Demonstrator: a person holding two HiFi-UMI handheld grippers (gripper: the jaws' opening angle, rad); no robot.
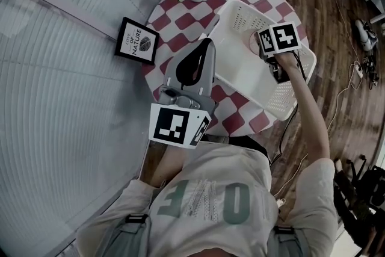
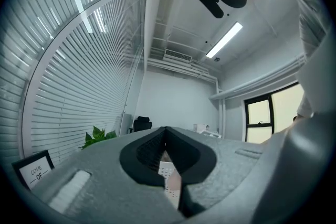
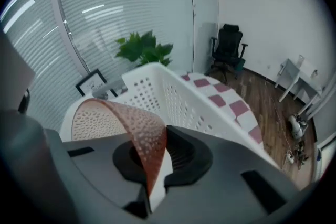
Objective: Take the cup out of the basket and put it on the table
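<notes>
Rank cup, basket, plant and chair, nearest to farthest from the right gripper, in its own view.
1. Cup: clamped in the jaws.
2. Basket: just ahead.
3. Plant: behind the basket, left.
4. Chair: across the room, right.

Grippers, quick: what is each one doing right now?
Left gripper: closed, holding nothing.
Right gripper: closed on the wall of the pink, dotted cup.
</notes>
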